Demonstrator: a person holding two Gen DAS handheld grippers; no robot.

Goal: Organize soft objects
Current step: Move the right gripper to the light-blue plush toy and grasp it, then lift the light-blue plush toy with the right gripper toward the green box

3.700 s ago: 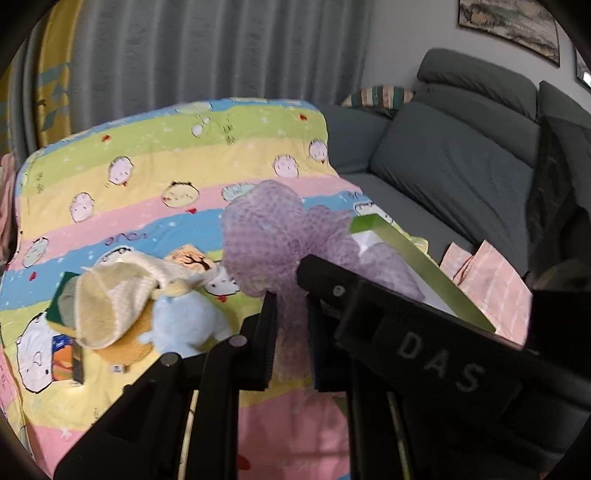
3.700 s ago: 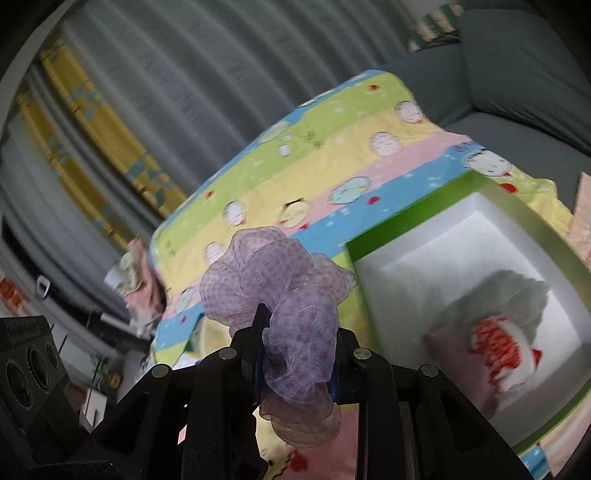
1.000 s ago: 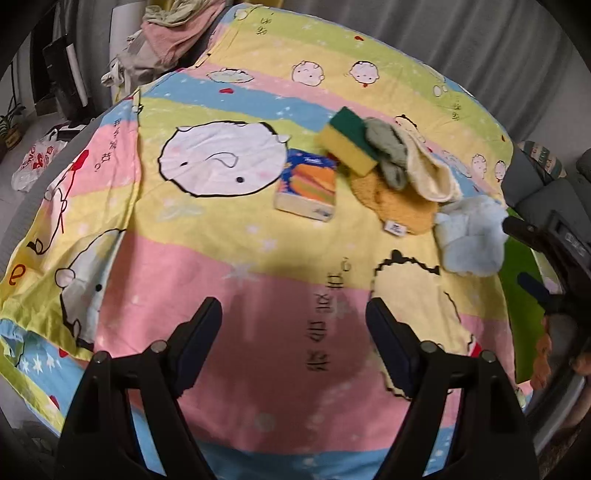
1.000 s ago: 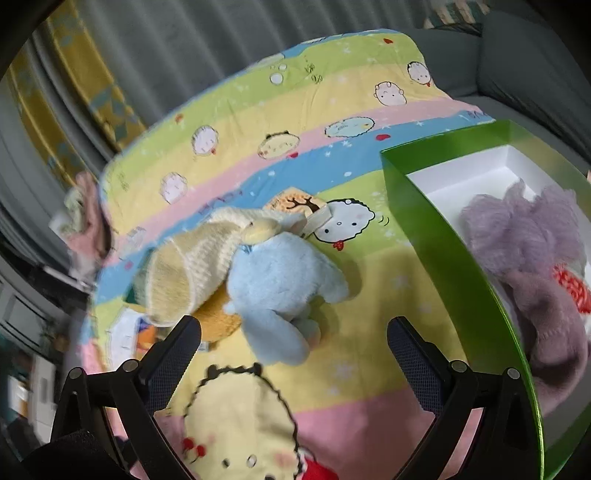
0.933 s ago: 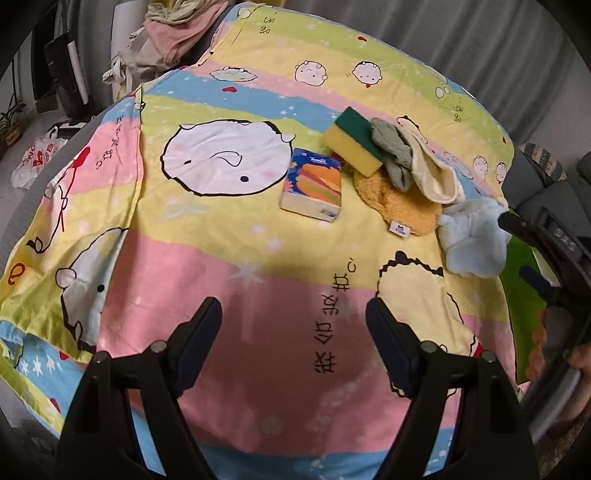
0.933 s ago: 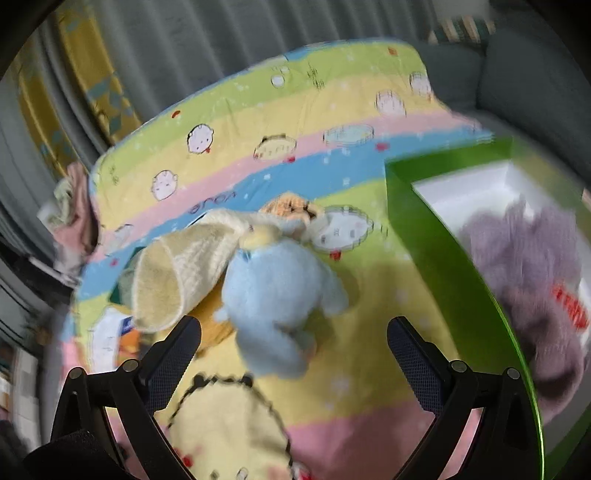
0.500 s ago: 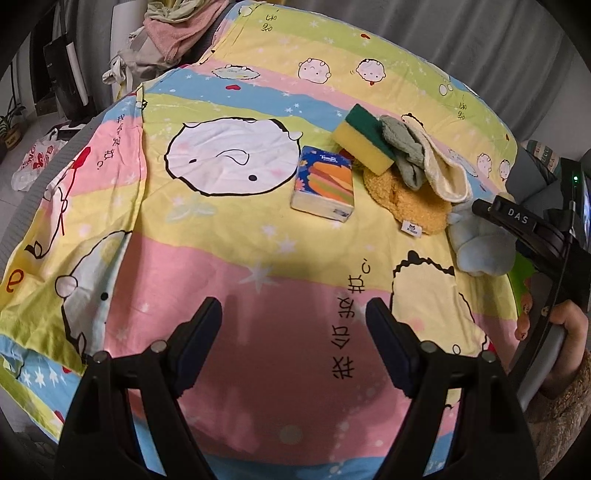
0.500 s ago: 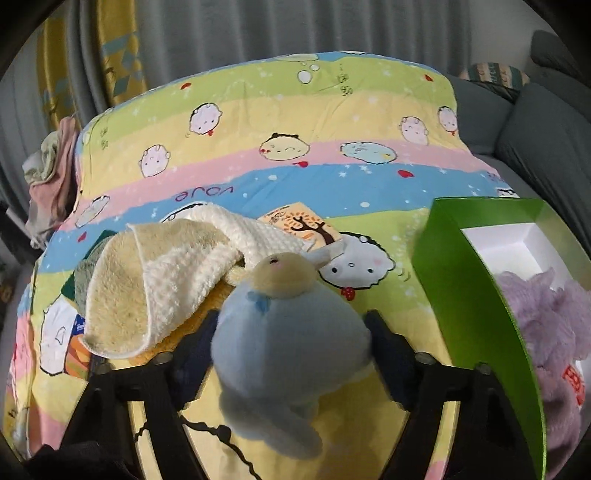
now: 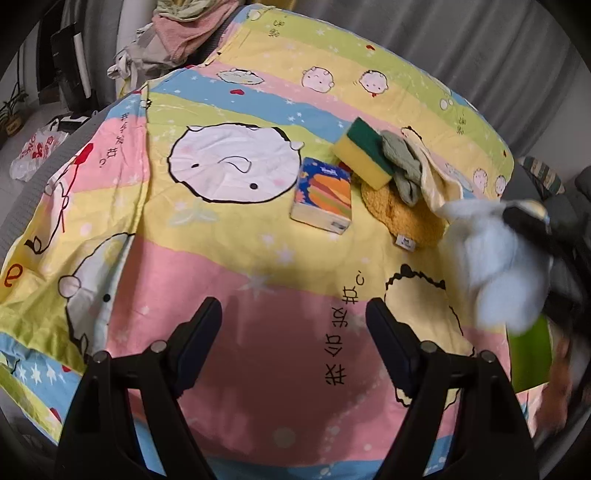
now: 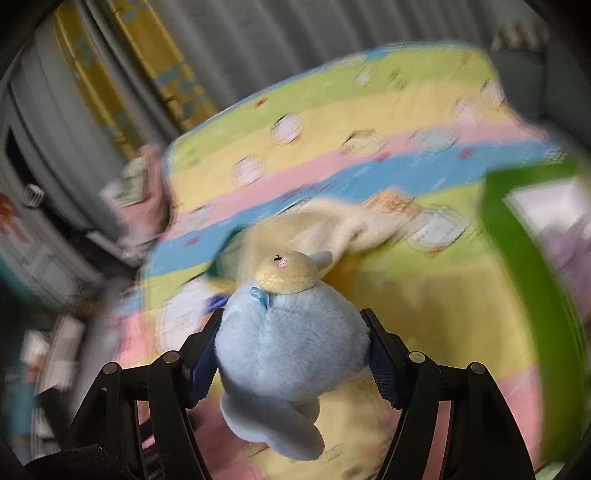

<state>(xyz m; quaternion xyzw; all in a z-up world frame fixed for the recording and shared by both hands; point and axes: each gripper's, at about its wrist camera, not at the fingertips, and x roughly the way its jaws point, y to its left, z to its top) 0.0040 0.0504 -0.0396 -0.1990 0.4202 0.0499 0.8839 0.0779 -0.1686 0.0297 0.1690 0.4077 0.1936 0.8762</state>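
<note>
My right gripper (image 10: 291, 332) has a light blue plush toy (image 10: 291, 339) with a cream head between its fingers. The jaws are still closing and both pads press into its body. In the left wrist view the same plush (image 9: 498, 266) hangs blurred above the blanket at the right. A green box (image 10: 517, 258) with a white inside stands to the right and holds something purple (image 10: 569, 243). My left gripper (image 9: 293, 314) is open over a pink stripe of the blanket, with nothing between its fingers.
On the striped cartoon blanket (image 9: 221, 258) lie a yellow and green sponge (image 9: 364, 151), a tissue pack (image 9: 321, 195), a grey-green cloth (image 9: 404, 170), a cream towel (image 9: 439, 177) and an orange round cloth (image 9: 406, 218). Clothes (image 9: 184, 22) are piled beyond the far left corner.
The right gripper came down around the blue plush, closed on it and lifted it off the blanket, and its view is now blurred by motion. The left gripper stayed open and almost still.
</note>
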